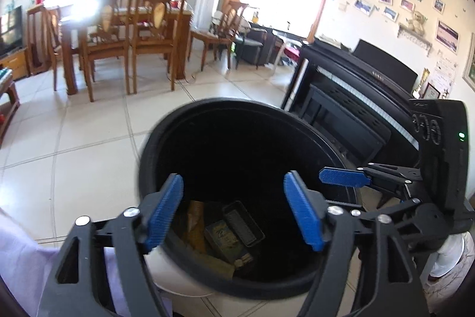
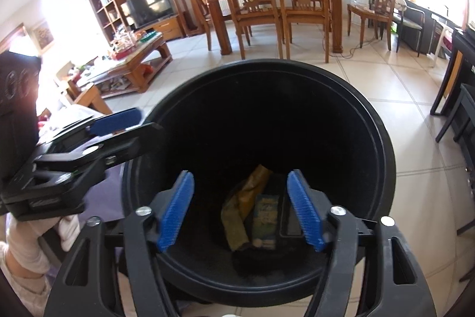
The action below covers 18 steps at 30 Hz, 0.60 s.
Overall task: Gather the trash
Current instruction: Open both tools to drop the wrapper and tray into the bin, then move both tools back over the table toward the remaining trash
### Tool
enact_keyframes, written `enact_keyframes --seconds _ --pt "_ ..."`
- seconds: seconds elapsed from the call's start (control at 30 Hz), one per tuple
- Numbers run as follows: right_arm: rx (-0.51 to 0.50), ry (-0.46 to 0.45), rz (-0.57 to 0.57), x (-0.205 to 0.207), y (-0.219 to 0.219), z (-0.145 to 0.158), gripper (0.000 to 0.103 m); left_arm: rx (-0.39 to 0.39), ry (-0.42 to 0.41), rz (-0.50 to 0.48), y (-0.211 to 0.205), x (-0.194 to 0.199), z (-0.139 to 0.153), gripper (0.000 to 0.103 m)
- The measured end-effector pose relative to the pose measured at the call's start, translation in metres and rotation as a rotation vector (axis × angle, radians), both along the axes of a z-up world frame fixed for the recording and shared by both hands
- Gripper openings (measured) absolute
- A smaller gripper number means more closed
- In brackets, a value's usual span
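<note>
A round black trash bin (image 1: 166,124) stands on the tiled floor; it also shows in the right wrist view (image 2: 383,121). At its bottom lie a yellow-brown wrapper (image 2: 252,192), a printed packet (image 2: 265,216) and a black tray (image 1: 243,223). My left gripper (image 1: 234,213) hangs open and empty over the bin's mouth. My right gripper (image 2: 242,211) is open and empty over the bin too. The right gripper's blue fingertip (image 1: 344,177) shows at the bin's right rim in the left view. The left gripper's fingertip (image 2: 117,121) shows at the bin's left rim in the right view.
A black digital piano (image 1: 371,91) stands right of the bin. A wooden dining table with chairs (image 2: 279,5) is behind it. A cluttered coffee table (image 2: 133,61) and a TV (image 2: 151,3) are at the left. Purple cloth (image 1: 17,251) lies at the lower left.
</note>
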State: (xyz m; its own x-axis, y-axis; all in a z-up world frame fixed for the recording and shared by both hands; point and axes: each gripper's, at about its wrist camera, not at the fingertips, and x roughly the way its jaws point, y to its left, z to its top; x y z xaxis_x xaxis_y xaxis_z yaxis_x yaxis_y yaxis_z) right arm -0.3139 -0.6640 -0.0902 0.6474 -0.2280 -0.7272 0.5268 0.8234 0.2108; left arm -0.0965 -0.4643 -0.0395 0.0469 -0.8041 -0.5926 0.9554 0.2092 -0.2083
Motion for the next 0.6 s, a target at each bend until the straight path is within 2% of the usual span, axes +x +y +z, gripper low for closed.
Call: enact_keyframes --seconds 0.03,0.13,0.23,0.33,0.6 --pt "-0.001 -0.007 0.004 0.002 0.004 0.002 0.075 -0.009 -0.006 0.015 0.010 0.002 0.003 0.076" --pt "-0.001 -0.029 0.034 0.013 0.018 0.010 0.083 -0.032 -0.028 0.074 0.036 0.008 0.014 0.092" --pt "-0.005 -0.052 0.074 0.028 0.037 0.019 0.092 -0.058 -0.043 0.137 0.066 0.016 0.027 0.098" --pt "-0.025 -0.062 0.126 0.049 0.060 0.029 0.096 -0.057 -0.056 0.200 0.097 0.026 0.036 0.098" --pt "-0.052 -0.062 0.294 0.124 0.136 0.047 0.097 -0.002 -0.108 0.401 0.185 0.050 0.049 0.098"
